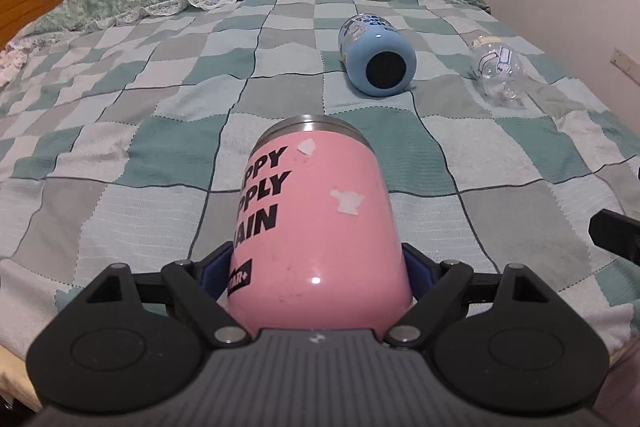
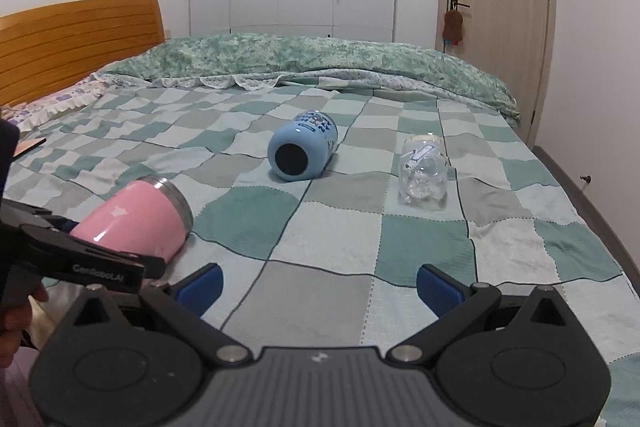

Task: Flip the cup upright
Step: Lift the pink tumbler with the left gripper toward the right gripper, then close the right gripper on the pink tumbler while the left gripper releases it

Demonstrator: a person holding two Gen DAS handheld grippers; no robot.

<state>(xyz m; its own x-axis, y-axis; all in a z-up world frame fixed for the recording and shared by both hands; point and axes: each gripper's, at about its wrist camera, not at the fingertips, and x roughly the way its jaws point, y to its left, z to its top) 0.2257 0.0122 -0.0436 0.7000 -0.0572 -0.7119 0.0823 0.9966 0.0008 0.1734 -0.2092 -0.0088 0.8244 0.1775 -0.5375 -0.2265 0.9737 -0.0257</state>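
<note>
A pink steel-rimmed cup (image 1: 316, 223) with black lettering lies tilted on the checked bed cover, rim pointing away. My left gripper (image 1: 320, 271) is shut on its base end, blue pads on both sides. In the right wrist view the pink cup (image 2: 136, 223) is at the left, held by the left gripper (image 2: 92, 263). A blue cup (image 1: 376, 61) lies on its side, base toward me; it also shows in the right wrist view (image 2: 302, 151). My right gripper (image 2: 318, 285) is open and empty above the bed's front part.
A clear glass cup (image 1: 498, 69) lies at the right of the bed, also in the right wrist view (image 2: 424, 173). A green quilt (image 2: 320, 59) is heaped at the far side. A wooden headboard (image 2: 80, 39) stands left, a door (image 2: 496, 7) far right.
</note>
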